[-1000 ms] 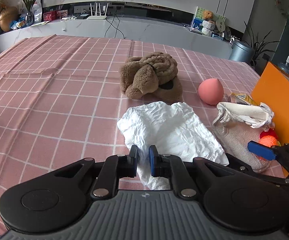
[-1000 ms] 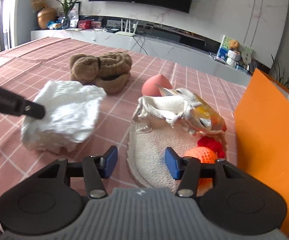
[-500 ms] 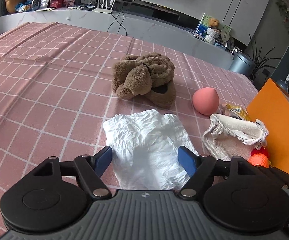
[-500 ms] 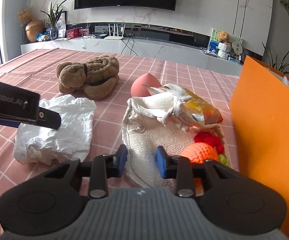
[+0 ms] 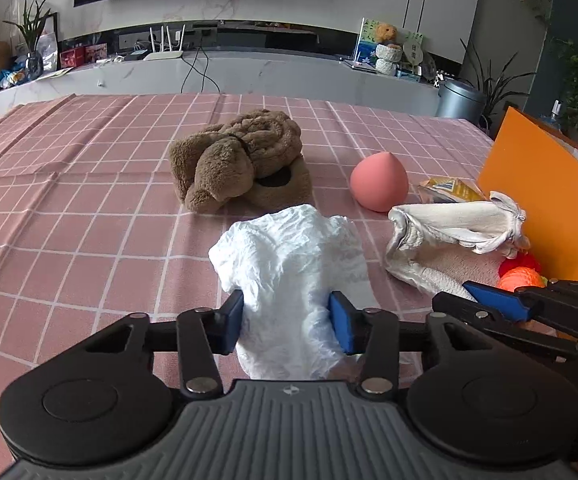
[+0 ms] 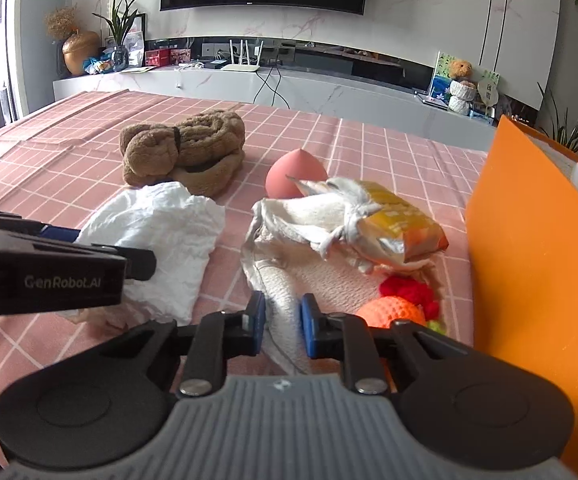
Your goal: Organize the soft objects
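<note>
While the left gripper (image 5: 287, 322) has just been closing, its blue pads now flank the near end of the white cloth (image 5: 293, 268), which bunches up between them and seems pressed from both sides. The right gripper (image 6: 283, 330) has closed almost fully, clamped on the near edge of the cream towel (image 6: 285, 296).

Both pieces lie on the pink checked table (image 5: 69, 208), toward its right side. The cloth sits just left of the towel, with a narrow strip of bare table between them. Beyond the cloth, nearly touching its far edge, is the brown plush (image 5: 245, 160). The pink ball (image 5: 379, 182) rests right of the plush, just past the towel's far end. A yellow packet (image 6: 401, 220) lies on the towel's far part, with knotted fabric against it. An orange ball (image 6: 391, 312) and a red tuft (image 6: 407, 290) sit at the towel's right edge, close to the orange board (image 6: 529, 264) that stands along the table's right side.

The left half of the table is bare out to its left and far edges. On the right, the board leaves little room beside the towel.
</note>
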`<state>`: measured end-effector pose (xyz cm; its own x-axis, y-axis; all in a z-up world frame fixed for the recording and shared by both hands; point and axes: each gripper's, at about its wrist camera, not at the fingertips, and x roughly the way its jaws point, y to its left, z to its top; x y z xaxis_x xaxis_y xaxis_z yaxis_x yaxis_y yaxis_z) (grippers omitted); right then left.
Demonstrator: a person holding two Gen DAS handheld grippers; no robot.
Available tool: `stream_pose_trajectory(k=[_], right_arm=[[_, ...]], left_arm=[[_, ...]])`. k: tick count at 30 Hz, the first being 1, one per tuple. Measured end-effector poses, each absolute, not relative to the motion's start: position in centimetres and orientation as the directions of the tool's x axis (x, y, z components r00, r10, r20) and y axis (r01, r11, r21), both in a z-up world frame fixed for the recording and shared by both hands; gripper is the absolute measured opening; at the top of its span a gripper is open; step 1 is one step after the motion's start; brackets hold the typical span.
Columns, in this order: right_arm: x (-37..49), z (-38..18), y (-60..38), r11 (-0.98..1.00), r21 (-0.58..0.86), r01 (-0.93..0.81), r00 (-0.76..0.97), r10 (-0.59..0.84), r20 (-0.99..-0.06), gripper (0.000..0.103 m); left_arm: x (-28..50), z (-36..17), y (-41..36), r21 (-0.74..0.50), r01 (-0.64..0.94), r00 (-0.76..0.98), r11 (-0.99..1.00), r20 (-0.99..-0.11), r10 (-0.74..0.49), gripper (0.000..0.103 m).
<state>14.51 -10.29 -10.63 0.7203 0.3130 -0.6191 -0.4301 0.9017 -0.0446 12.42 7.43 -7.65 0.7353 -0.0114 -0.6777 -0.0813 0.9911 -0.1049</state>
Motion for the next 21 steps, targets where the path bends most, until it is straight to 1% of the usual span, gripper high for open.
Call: stream_pose_trajectory(k=[2,3,5,11,14,19,21], right_arm=[[14.4,-10.0,-10.6,0.902,-0.034,-0.431,0.723,0.322,-0.611,0.015],[14.2,-9.6,-10.6,0.902,-0.033,-0.431,0.727,0.326,-0.605,0.015],[13.7,-8.8,-10.6,0.899,-0.036,-0.436,0.738,0.335,-0.586,0.014],[12.7,-7.3,-10.8,0.895,-0.009,-0.446,0.752,0.370,-0.546,0.013],[12.2,-6.3,-11.2,0.891,0.028,-0.454,0.751,0.400,-0.525,0.013],[11.2,-4.8,-11.8,0.880,0.088,-0.467,0.747,0.446,-0.493,0.013],[10.8,-4.4,-12.0,0.872,0.125,-0.474,0.738,0.470,-0.484,0.013]], left_arm=[[12.1,-7.3,7.5,-0.112,-0.080,0.745,0.990,-0.667,-0.016,0.033],[12.0,-7.0,7.7,-0.125,-0.082,0.749,0.989,-0.662,-0.022,0.030],[11.7,-6.4,8.0,-0.143,-0.078,0.758,0.987,-0.651,-0.035,0.014],[10.7,-5.6,8.3,-0.162,-0.069,0.764,0.984,-0.643,-0.052,0.011],[10.2,-5.5,8.5,-0.167,-0.077,0.766,0.983,-0.641,-0.049,0.010],[9.1,-3.9,8.5,-0.182,-0.065,0.790,0.981,-0.611,-0.061,0.010],[8.7,-3.5,8.4,-0.205,-0.052,0.793,0.977,-0.603,-0.084,0.010]])
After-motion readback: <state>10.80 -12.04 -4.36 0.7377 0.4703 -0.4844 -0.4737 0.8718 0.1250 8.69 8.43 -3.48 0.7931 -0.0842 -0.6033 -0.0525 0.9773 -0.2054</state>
